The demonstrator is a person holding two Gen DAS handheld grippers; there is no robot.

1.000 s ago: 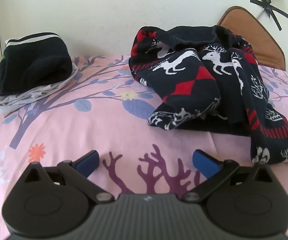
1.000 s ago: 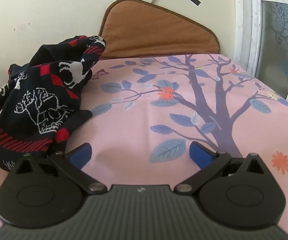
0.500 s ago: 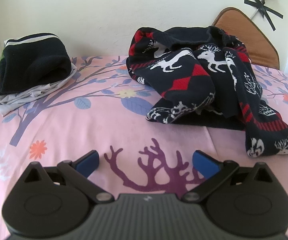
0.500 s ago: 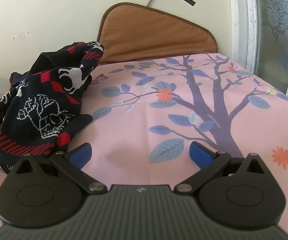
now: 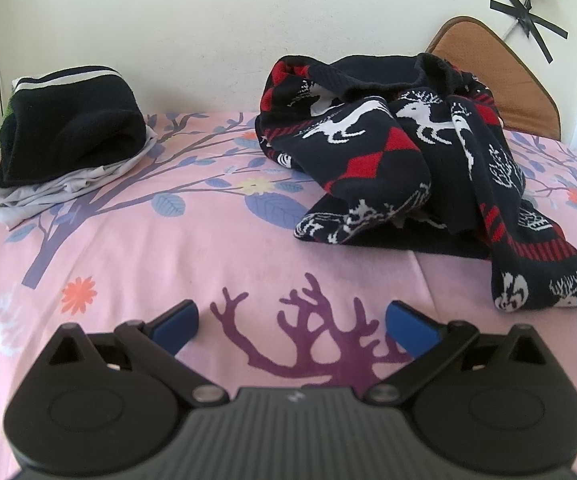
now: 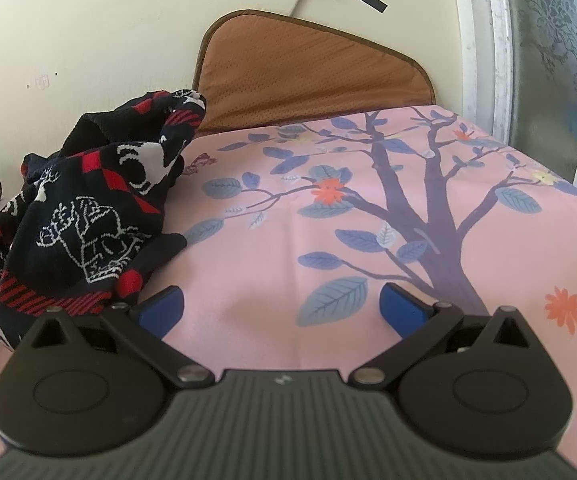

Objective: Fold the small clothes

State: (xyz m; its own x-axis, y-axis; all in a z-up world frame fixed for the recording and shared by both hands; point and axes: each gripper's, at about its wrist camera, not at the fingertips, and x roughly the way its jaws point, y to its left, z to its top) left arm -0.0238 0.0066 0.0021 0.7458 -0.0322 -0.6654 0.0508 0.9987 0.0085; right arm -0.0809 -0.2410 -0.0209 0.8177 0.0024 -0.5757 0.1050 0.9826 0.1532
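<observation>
Far left on the bed (image 5: 192, 248), a folded stack of clothes (image 5: 68, 136) sits by the wall. The left hand-held gripper (image 5: 292, 324) hovers near, spread and empty. A crumpled reindeer sweater (image 5: 408, 152) lies right of centre. The right hand-held gripper (image 6: 280, 308) is spread, empty, just beside the sweater's cuff.

The left black tongs (image 5: 291, 322) with blue-padded fingers (image 5: 176, 320) gape wide, holding nothing. The right black tongs (image 6: 281, 309), blue pads (image 6: 402, 312) too, likewise spread wide and empty.
</observation>
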